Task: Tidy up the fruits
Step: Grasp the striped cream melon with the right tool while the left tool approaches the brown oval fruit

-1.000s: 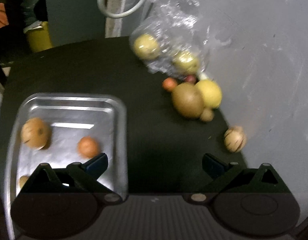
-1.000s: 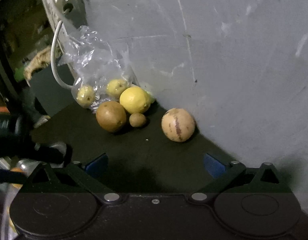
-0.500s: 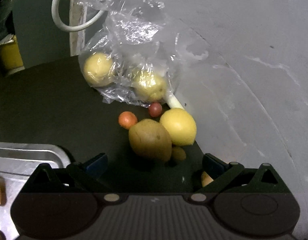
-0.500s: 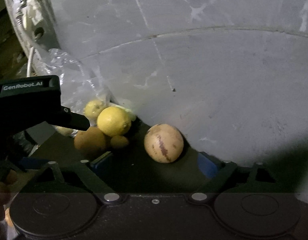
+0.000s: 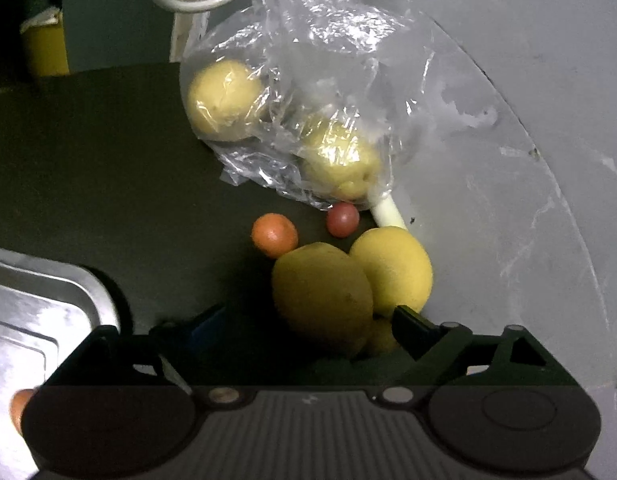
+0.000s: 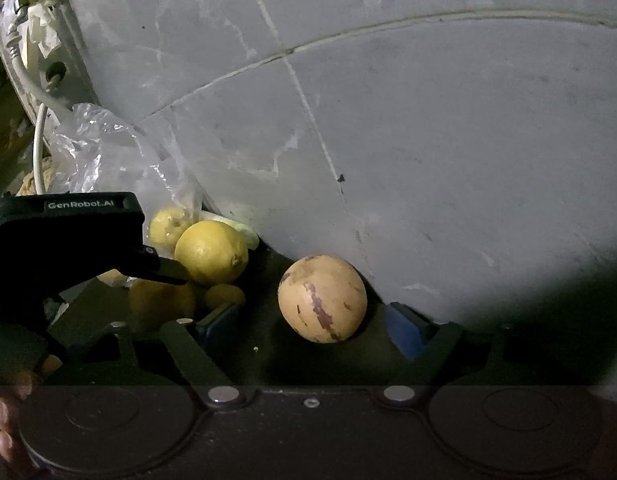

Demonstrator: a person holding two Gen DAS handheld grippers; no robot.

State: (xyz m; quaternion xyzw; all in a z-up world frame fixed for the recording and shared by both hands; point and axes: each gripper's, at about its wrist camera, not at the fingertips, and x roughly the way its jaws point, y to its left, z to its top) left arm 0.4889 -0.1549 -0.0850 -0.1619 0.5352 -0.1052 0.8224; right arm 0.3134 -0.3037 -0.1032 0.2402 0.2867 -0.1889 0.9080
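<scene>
— grey tiled wall point(image 6: 428, 120) behind, dark tabletop point(image 5: 108, 160) in front. what's in the containers?

— clear plastic bag point(image 5: 308, 60) leans on the wall with two pale yellow fruits point(image 5: 224, 100) inside. metal tray point(image 5: 36, 320) sits at the left edge; only a bit of orange fruit point(image 5: 18, 406) shows at its near corner.

— and the loose fruit?

— a brown fruit point(image 5: 322, 296) touching a lemon point(image 5: 392, 272), a tiny one tucked under them, a small orange one point(image 5: 274, 235) and a small red one point(image 5: 342, 220) just beyond. off to the right, a tan streaked fruit point(image 6: 322, 298) against the wall.

— the grippers?

— left gripper point(image 5: 304, 320) has its jaws apart, the brown fruit between them, the right finger close against the lemon; contact i can't tell. right gripper point(image 6: 312, 320) has its jaws apart on either side of the streaked fruit, not closed on it. the left gripper's black body blocks part of the pile in the right wrist view.

— anything else?

— a white cable point(image 5: 196, 0) loops by the wall.
</scene>
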